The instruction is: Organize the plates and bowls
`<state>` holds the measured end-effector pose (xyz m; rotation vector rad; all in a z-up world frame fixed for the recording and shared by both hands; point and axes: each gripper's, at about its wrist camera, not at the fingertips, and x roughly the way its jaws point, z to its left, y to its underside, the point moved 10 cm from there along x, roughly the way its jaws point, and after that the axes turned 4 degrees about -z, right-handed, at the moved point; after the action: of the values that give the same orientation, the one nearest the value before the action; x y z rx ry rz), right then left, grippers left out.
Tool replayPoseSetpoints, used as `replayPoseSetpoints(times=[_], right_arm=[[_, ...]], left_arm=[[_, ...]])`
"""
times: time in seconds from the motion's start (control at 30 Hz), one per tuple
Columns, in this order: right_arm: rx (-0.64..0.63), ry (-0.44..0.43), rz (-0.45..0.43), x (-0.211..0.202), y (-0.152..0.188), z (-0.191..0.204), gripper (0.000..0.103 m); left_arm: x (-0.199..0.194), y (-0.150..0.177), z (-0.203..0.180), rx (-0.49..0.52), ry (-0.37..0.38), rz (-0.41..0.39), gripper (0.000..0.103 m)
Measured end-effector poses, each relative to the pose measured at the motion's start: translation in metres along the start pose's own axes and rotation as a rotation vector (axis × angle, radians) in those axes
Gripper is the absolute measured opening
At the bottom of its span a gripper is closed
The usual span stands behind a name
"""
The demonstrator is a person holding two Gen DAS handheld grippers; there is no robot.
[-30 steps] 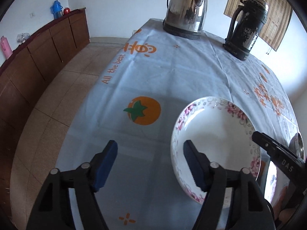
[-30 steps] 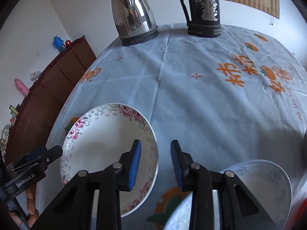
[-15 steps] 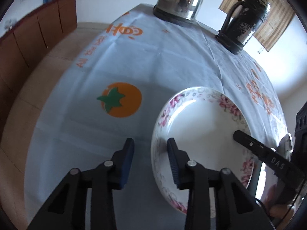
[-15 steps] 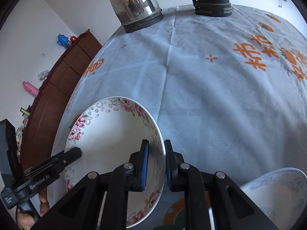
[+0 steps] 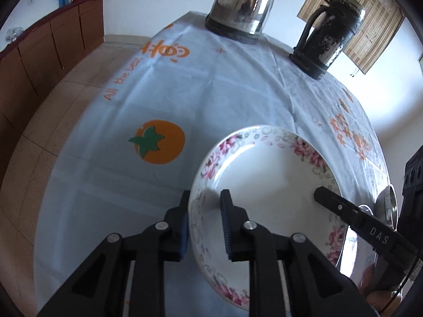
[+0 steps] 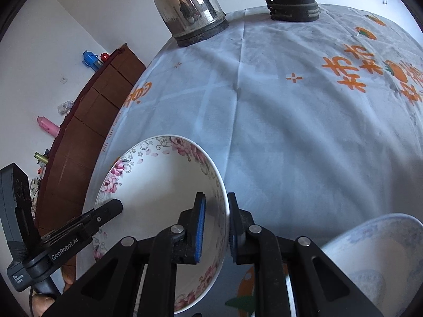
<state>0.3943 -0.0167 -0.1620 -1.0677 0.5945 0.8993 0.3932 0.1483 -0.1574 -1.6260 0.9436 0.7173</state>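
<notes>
A shallow white plate [image 5: 272, 185] with pink roses and grey scrollwork printed round its rim was seen on the bench [image 5: 211, 92], on a pale blue cloth with orange fruit prints. Its near-left rim was straddled by the left gripper [image 5: 205, 224], whose jaws were closing on it, the outer pad touching the rim. The opposite rim was clamped between the blue pads of the right gripper [image 6: 215, 227]. A blue-patterned white bowl [image 6: 375, 259] was seen just beside the plate. A steel kettle [image 5: 243, 8] and a dark flask [image 5: 330, 37] were standing at the far edge
</notes>
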Motion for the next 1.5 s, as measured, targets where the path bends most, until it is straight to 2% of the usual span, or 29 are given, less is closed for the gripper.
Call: replayPoseSetpoints(times=[0.13,0.4,0.63,0.83,0.97,1.3,1.5], right_arm=[[-0.004,-0.006,-0.031,-0.021,-0.002,0.002,0.017],[0.004,0.008,-0.081,-0.084,0.008,-0.018,0.017],[0.033,0.084,-0.143,-0.145,0.024,-0.065,0.017],[0.078,0.132,-0.151,-0.175,0.046,-0.113,0.017],[0.082,0.188,-0.142,-0.177,0.058,-0.143,0.017],[0.108,0.206,-0.078,-0.145,0.076,-0.177,0.017],[0.077,0.22,-0.088,-0.141,0.073,-0.178,0.018]], left_arm=[[-0.019,-0.003,-0.011,0.03,-0.01,-0.035,0.019],[-0.051,0.005,-0.056,0.086,0.023,-0.07,0.019],[-0.063,0.033,-0.12,0.152,0.095,-0.068,0.02],[-0.057,0.06,-0.169,0.213,0.128,-0.047,0.02],[-0.044,0.076,-0.19,0.238,0.123,-0.039,0.02],[-0.004,0.097,-0.198,0.248,0.053,0.003,0.02],[-0.003,0.092,-0.203,0.285,0.011,-0.046,0.022]])
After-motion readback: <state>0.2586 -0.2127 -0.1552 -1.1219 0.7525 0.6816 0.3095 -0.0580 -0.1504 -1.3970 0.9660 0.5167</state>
